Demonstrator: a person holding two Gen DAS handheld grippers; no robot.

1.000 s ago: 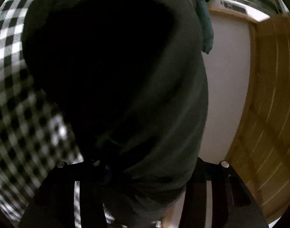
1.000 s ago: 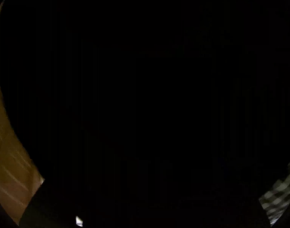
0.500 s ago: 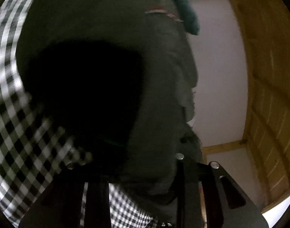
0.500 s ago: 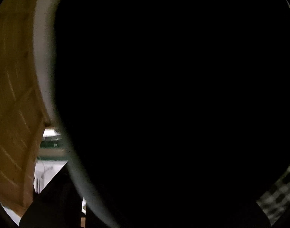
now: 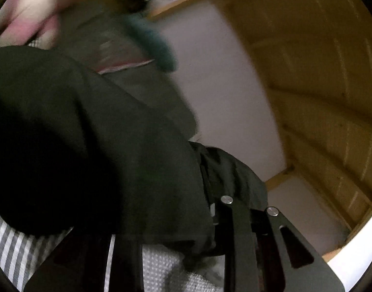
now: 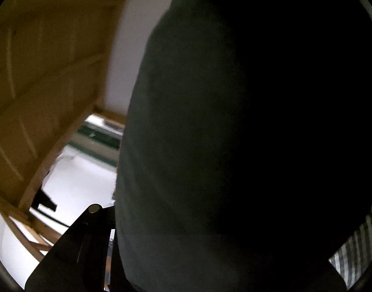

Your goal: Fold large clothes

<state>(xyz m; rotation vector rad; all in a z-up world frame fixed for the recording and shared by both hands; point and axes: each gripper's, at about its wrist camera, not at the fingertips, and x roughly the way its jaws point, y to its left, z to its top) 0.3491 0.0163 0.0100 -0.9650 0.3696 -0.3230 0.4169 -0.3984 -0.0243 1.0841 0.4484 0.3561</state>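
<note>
In the left wrist view the left gripper (image 5: 220, 221) has its fingers (image 5: 237, 238) closed on a bunched edge of the dark garment (image 5: 137, 150), which drapes over a striped cloth (image 5: 10, 250). In the right wrist view the garment (image 6: 234, 146) covers the right gripper (image 6: 147, 255); how far its fingers are open cannot be told.

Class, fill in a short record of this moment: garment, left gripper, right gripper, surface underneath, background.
garment: dark green cloth, bunched and draped across both cameras
left gripper: garment hangs between its fingers; grip looks closed on it
right gripper: mostly hidden by the garment; open or shut cannot be told
surface underneath: grey-and-white striped fabric
background: wooden door and pale wall
</note>
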